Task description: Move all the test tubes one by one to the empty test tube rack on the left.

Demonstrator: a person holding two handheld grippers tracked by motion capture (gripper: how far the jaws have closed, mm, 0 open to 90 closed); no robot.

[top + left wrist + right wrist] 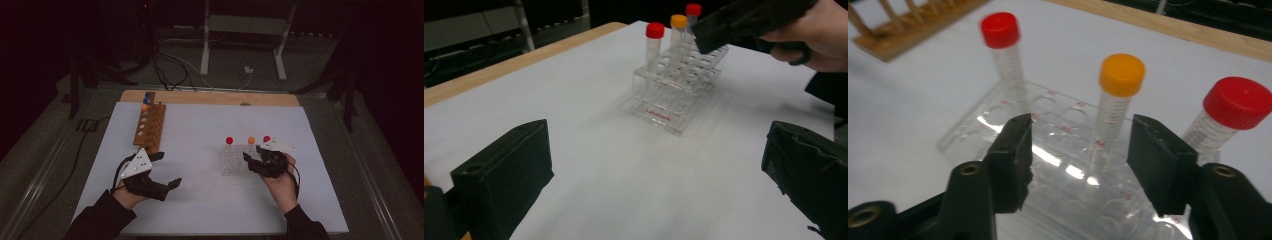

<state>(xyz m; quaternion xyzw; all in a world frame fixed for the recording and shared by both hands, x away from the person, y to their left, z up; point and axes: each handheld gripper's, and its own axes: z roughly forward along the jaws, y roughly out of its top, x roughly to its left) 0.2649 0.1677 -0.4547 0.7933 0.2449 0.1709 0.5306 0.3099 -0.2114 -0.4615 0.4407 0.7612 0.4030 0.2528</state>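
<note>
Nearest you, your left gripper (167, 172) hangs over the white-covered counter (200, 200) with its jaws wide apart and nothing between them. Your right gripper (1078, 150) sits at the near edge of the clear plastic tube rack (1058, 170), jaws partly apart with the orange-capped clear tube (1115, 107) standing in the gap beyond them, the pads not on it. A red-capped clear tube (1005, 55) stands left of it, another red-capped one (1228, 117) right. Far left lies the wooden rack (150, 127).
</note>
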